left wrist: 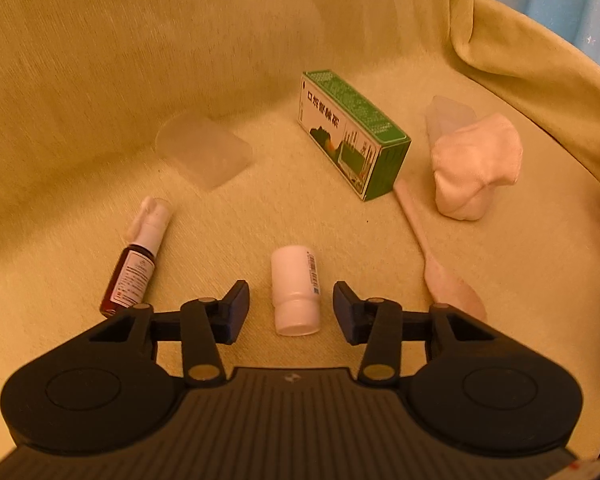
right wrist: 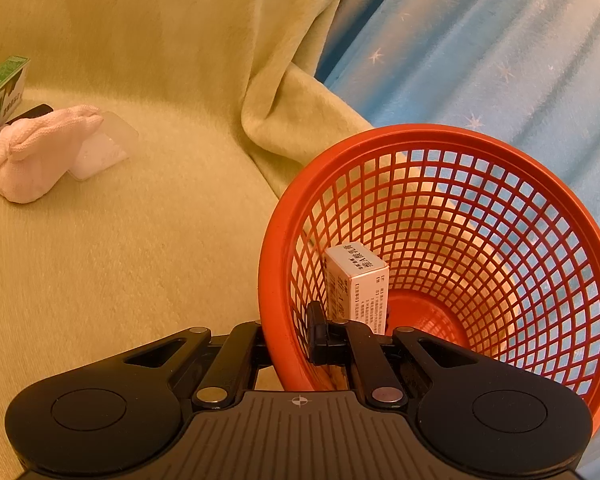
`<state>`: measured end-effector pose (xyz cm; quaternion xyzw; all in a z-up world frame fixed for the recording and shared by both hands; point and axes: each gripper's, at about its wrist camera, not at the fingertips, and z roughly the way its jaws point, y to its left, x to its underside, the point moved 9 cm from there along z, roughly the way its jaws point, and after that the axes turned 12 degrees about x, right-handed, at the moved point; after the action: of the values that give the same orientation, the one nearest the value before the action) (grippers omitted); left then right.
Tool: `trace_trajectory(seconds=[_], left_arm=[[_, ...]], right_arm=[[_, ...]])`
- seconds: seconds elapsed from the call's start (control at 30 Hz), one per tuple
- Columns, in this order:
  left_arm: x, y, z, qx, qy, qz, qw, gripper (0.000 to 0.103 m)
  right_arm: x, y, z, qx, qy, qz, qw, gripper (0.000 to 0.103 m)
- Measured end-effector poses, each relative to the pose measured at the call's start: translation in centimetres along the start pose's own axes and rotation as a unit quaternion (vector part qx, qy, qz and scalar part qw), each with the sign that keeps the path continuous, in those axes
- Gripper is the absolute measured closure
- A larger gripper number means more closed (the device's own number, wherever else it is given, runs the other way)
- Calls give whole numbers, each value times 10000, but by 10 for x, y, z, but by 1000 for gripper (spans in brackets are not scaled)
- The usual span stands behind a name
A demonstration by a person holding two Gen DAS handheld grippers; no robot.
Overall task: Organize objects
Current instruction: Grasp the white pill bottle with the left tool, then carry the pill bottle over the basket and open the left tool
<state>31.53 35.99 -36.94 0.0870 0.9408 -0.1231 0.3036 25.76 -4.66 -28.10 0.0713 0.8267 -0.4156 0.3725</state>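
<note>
In the left wrist view my left gripper (left wrist: 290,312) is open, its fingers on either side of a small white bottle (left wrist: 296,292) lying on the yellow-covered sofa. Around it lie a dark spray bottle (left wrist: 136,260), a green box (left wrist: 352,136), a pink spoon (left wrist: 436,256), a rolled pink cloth (left wrist: 476,164) and a clear plastic box (left wrist: 206,150). In the right wrist view my right gripper (right wrist: 290,336) is shut on the near rim of an orange mesh basket (right wrist: 500,208). A white carton (right wrist: 358,284) stands inside the basket.
The sofa back and a fold of the yellow cover (right wrist: 284,92) rise behind. A blue starred curtain (right wrist: 480,48) hangs at the right. The pink cloth (right wrist: 40,152) and a clear container (right wrist: 108,148) lie left of the basket, with the green box (right wrist: 4,88) at the far left.
</note>
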Motion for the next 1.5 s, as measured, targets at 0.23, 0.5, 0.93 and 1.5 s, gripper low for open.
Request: trace_trajectory(seconds=[0.23,0.5,0.93,1.5], left_arm=[[0,0,5,-82,100,56,9999,76],[-7,-8,-1,58,57,73,9999,81],[-45,-62,-17,537,-265,447,9972,81],[-88,-139,-24,1136,-560,964,9873,81]], right_arm=[[0,0,0,0,-1,-17,10000,100],[0,0,1,1,-2,-28,10000,100],[0,1,1,-8,-7,11,10000,100],[-3,0,1,-19,-6,71,10000,100]])
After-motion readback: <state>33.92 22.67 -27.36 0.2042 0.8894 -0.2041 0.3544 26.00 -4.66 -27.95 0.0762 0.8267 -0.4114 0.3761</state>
